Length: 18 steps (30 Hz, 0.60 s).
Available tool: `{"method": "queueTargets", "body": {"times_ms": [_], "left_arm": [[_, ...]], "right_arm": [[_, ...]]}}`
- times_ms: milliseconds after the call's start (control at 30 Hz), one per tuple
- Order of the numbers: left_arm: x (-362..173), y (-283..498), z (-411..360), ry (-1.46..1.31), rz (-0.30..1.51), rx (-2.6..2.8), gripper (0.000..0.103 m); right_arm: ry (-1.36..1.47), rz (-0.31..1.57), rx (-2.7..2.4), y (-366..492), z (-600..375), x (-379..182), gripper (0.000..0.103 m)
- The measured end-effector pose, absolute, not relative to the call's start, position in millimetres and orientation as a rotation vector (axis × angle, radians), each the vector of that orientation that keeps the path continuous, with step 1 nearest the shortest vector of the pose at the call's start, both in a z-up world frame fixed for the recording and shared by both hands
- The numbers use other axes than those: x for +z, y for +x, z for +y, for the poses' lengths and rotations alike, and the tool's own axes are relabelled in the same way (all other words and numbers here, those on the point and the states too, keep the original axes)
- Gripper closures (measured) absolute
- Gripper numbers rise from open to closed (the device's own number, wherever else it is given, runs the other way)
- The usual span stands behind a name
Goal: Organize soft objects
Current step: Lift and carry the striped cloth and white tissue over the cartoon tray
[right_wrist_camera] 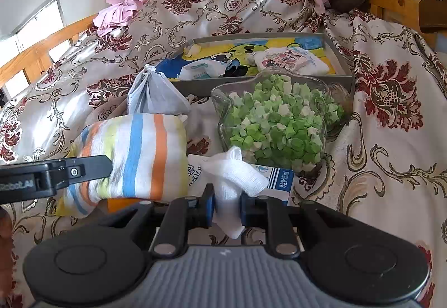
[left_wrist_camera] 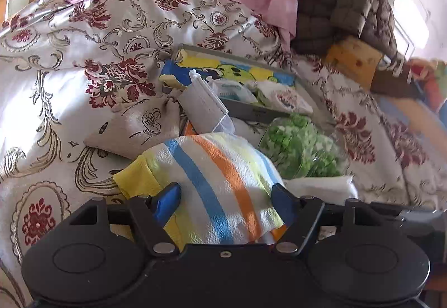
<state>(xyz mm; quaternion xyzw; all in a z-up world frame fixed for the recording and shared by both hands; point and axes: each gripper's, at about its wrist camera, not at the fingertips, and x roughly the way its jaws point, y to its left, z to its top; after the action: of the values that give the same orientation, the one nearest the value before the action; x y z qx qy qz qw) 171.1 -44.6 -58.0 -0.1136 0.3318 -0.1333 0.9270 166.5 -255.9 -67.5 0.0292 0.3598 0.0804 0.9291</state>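
Fingers (left_wrist_camera: 170, 196) of the left gripper (left_wrist_camera: 223, 196) sit wide around the striped towel (left_wrist_camera: 212, 168) just below the tray (right_wrist_camera: 346, 76), right gripper (right_wrist_camera: 226, 207) pinching white gauze (right_wrist_camera: 232, 176), so next up is probably squeezing and lifting it trayward.

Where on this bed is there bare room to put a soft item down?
Free: the patterned bedspread right of the glass bowl of green paper stars, and the stretch left of the striped towel. Crowded: the middle, where towel, drawstring pouch, bowl and grey tray sit close.
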Motion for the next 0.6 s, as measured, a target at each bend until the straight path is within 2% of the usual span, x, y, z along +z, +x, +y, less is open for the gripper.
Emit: {"method": "queueTargets", "body": {"times_ms": [67, 100, 167, 200, 367, 600], "left_arm": [[-57, 171, -44, -0.205, 0.682, -0.27, 0.064], [-57, 172, -43, -0.201, 0.688, -0.273, 0.068], [-57, 172, -41, -0.218, 0.693, -0.29, 0.083], [-56, 172, -41, -0.216, 0.696, -0.302, 0.087], [-42, 164, -34, -0.261, 0.663, -0.305, 0.092], [-12, 141, -18, -0.321, 0.535, -0.355, 0.092]], "right_arm": [[0.059, 0.737, 0.167, 167, -255, -67, 0.082], [0.057, 0.736, 0.169, 166, -255, -67, 0.082], [0.048, 0.725, 0.171, 164, -254, -66, 0.086], [0.045, 0.718, 0.171, 163, -254, -65, 0.087], [0.056, 0.669, 0.178, 156, -255, -54, 0.089], [0.055, 0.591, 0.186, 146, -256, -39, 0.091]]}}
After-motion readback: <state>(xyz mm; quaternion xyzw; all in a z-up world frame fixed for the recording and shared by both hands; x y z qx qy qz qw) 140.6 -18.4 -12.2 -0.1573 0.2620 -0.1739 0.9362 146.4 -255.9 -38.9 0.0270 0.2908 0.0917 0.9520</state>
